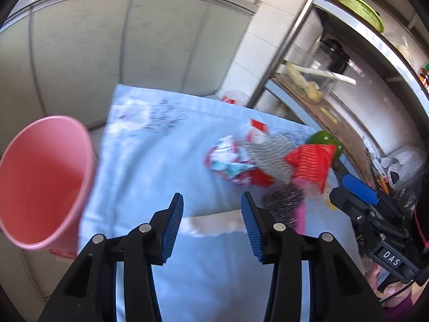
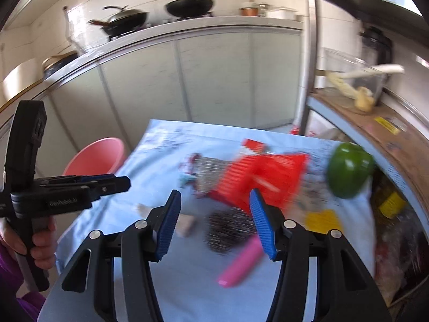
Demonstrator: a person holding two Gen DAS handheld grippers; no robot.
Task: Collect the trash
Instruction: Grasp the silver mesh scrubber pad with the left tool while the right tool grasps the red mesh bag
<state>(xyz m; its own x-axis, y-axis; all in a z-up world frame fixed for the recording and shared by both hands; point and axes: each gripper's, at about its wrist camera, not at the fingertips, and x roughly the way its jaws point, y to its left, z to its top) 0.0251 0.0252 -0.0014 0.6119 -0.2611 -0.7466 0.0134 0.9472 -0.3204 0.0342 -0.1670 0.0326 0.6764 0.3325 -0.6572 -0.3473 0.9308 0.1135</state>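
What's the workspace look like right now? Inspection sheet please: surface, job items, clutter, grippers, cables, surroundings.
Surface: table under a light blue cloth.
Job's things: crumpled wrapper and red packet on the cloth; pink bin beside the table's left edge, nothing seen inside.
Clutter: red basket, green pepper, steel scourer with a pink handle, yellow item; views blurred.
Grippers: left gripper and right gripper both open, nothing between the jaws, above the cloth.
Cables: red cord by the right gripper's body.
Surroundings: cabinets with pans on the counter; metal shelf rack to the right.
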